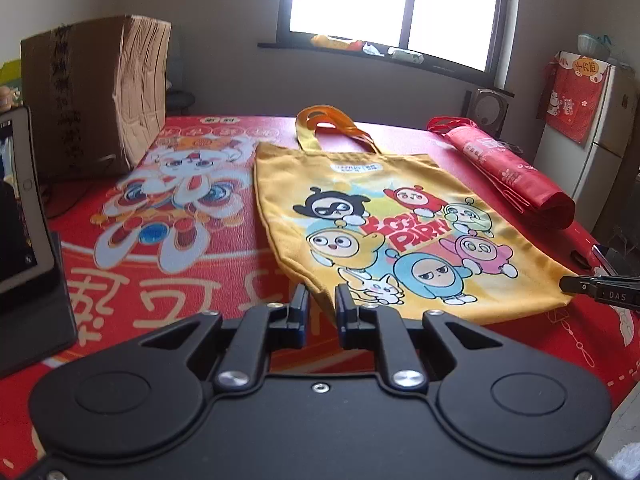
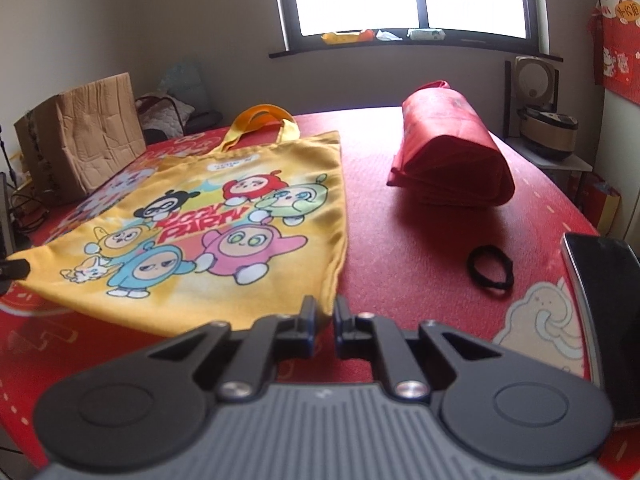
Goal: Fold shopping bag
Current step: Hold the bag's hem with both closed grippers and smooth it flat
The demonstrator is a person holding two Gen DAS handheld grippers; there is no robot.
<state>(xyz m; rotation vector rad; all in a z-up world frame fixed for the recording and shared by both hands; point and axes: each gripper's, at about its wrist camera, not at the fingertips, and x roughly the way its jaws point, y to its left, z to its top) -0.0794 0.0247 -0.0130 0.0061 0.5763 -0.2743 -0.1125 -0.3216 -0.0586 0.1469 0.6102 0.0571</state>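
A yellow shopping bag (image 1: 360, 220) printed with cartoon figures lies flat on the red tablecloth (image 1: 132, 292), its orange handles (image 1: 332, 120) pointing away from me. In the left wrist view my left gripper (image 1: 322, 304) has the bag's near left corner between its fingers, which stand a narrow gap apart. The right wrist view shows my right gripper (image 2: 325, 312) pinching the near right corner of the bag (image 2: 208, 216), the jaws almost together. Each gripper's tip also shows in the other view: the right gripper (image 1: 572, 285) and the left gripper (image 2: 14, 270), each at its corner.
A folded red bag (image 2: 452, 160) lies at the far right of the table. A cardboard box (image 1: 92, 96) stands at the far left, with a tablet (image 1: 20, 200) propped near it. A black hair tie (image 2: 490, 268) and a dark phone (image 2: 600, 300) lie right of the bag.
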